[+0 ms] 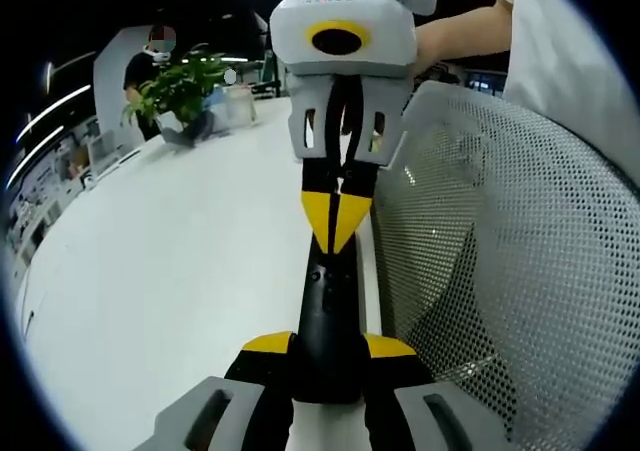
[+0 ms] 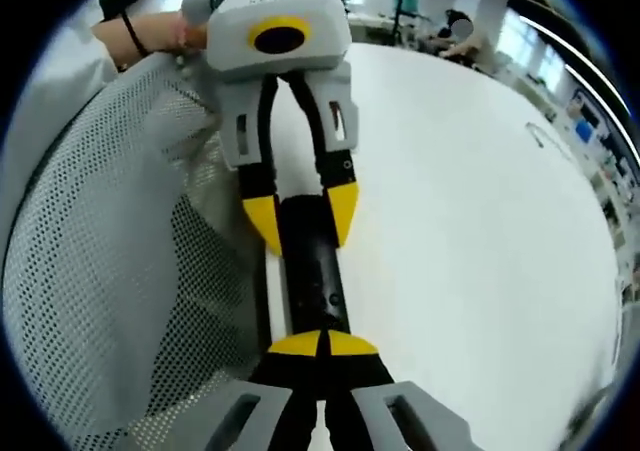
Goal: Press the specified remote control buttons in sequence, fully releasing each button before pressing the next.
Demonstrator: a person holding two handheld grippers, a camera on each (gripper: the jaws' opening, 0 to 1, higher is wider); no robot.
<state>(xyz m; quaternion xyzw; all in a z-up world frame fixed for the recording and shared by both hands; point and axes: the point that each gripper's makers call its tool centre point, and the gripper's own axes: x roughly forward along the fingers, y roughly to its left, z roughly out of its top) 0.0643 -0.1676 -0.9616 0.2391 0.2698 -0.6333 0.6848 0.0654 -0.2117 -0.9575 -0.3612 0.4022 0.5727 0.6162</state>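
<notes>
A slim black remote control lies at the near edge of a white surface, its long axis running straight from one gripper to the other. In the left gripper view, the left gripper has its yellow-tipped jaws parted to the remote's width and set against both sides of its near end, holding it steady, while the right gripper comes in from the far end with jaws brought together to a point over the remote's top face. The right gripper view shows the same from the other end: the right gripper closed tip to tip directly above the remote, empty, and judged the presser. Whether it touches a button cannot be told. A grey mesh chair back stands just beside the surface. Far off, a potted plant and office desks.
</notes>
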